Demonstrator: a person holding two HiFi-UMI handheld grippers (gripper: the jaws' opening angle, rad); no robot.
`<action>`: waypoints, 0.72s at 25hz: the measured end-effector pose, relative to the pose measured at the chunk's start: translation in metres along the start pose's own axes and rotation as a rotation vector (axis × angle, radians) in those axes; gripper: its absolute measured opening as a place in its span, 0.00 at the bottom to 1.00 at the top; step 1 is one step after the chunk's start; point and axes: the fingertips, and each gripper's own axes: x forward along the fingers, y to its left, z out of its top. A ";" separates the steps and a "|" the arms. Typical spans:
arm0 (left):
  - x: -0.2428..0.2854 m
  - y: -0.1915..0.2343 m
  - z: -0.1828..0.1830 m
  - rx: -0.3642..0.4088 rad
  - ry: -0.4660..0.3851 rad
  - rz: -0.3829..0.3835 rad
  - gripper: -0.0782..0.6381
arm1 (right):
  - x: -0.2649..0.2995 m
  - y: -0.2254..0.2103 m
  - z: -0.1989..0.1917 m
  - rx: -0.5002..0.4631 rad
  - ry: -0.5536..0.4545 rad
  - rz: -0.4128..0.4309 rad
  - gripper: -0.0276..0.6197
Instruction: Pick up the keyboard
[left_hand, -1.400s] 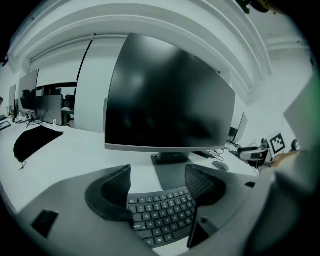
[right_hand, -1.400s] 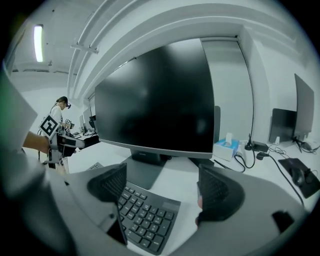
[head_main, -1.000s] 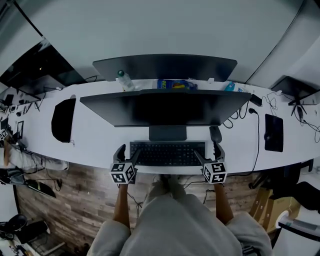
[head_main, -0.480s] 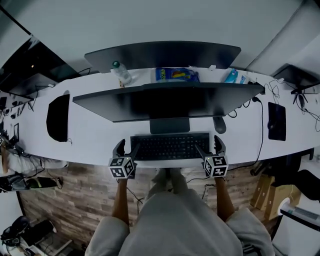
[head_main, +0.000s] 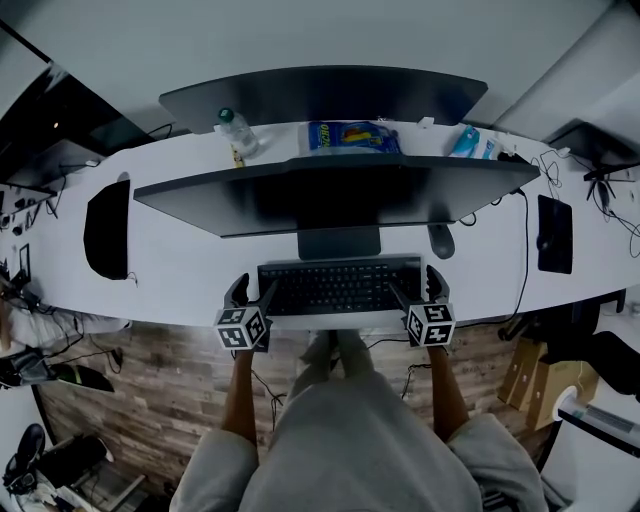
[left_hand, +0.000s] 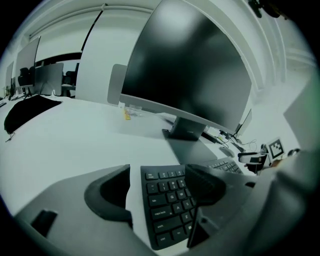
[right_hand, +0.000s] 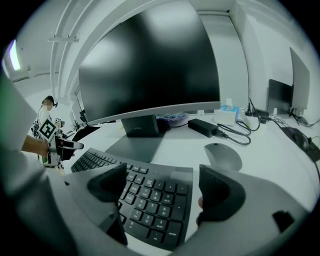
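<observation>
Seen from the head view, a black keyboard (head_main: 340, 285) lies flat on a white desk (head_main: 180, 280), just in front of the monitor stand (head_main: 340, 242) and close to the desk's near edge. We hold a gripper at each end of it.

The left gripper (head_main: 250, 295) has its fingers (left_hand: 107, 192) wide apart and holds nothing. The keyboard's left end sits between them. The outer finger stands just clear of the short edge, with a strip of white desk showing in the gap. The inner finger hovers over the letter keys.

The right gripper (head_main: 417, 290) is likewise spread open and grips nothing. The number-pad end lies between its fingers (right_hand: 220, 192). The outer one is just beside the short edge, and the inner one is above the keys. A grey mouse (right_hand: 222, 156) rests on the desk beyond the outer finger.

We judge this to be the approach step: both grippers bracket the keyboard, and it is not yet gripped or raised. The next move calls for closing both pairs of fingers firmly on the two ends, then lifting both ends together so the board stays level.

Key legends show as pale marks, too blurred for us to read. We see no brand name. A blue packet (head_main: 352, 137) behind the monitor (head_main: 330, 195) carries print that is too small to make out.
</observation>
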 end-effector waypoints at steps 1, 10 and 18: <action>0.002 0.001 -0.002 -0.005 0.004 0.000 0.56 | 0.002 -0.001 -0.002 0.006 0.007 0.001 0.73; 0.019 0.010 -0.014 -0.062 0.032 -0.015 0.56 | 0.021 -0.014 -0.019 0.069 0.052 0.007 0.73; 0.032 0.004 -0.015 -0.067 0.044 -0.036 0.56 | 0.035 -0.020 -0.016 0.174 0.041 0.026 0.73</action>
